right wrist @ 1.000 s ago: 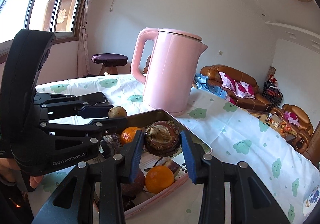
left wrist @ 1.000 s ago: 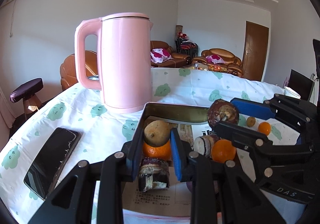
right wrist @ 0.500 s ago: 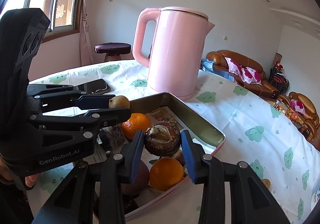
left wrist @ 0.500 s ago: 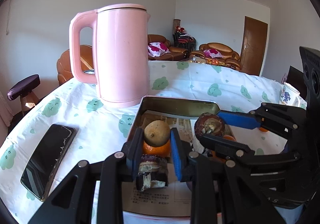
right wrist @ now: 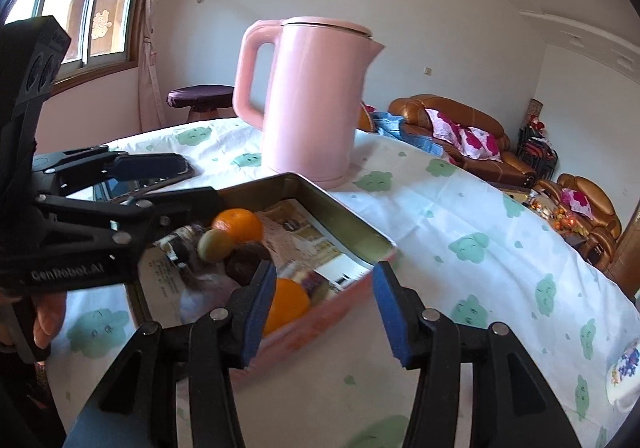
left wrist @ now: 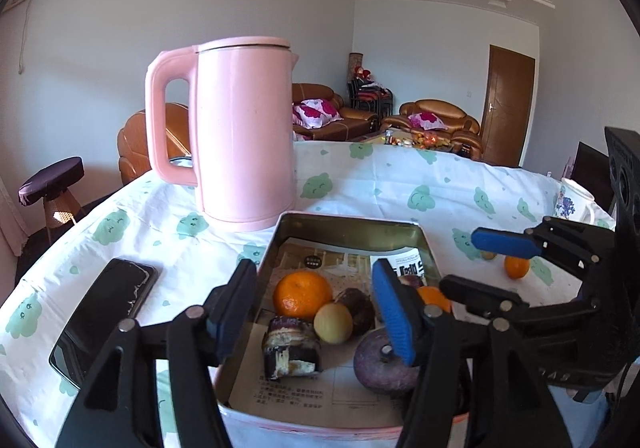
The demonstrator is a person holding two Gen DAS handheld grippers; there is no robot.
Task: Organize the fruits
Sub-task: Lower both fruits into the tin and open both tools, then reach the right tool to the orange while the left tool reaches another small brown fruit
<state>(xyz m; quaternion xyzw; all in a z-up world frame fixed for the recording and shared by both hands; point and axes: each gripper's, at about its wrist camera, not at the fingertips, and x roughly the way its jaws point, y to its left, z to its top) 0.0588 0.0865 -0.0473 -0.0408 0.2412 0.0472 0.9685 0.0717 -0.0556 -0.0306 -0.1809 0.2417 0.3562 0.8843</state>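
Both pale fruit point(left wrist: 333, 323) and dark brown fruit point(left wrist: 360, 308) now lie loose in the tin tray point(left wrist: 348, 221), released as both sets of jaws just opened, nothing between them. Small, round, firm-looking: likely light but rollable; pinch across the middle.

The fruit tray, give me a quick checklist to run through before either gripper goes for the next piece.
1. Left gripper empty: ok; its jaws have just been opening, and the yellowish fruit lies in the tray between them, untouched.
2. Right gripper empty: ok; its jaws have just been opening, nothing between them.
3. Released fruit settled: cannot tell; the right wrist view is blurred there.
4. Fruit left outside the tray: not ok; a small orange sits on the tablecloth.
5. Kettle clear of tray: ok, upright behind it.
6. Phone clear: ok, beside the tray.
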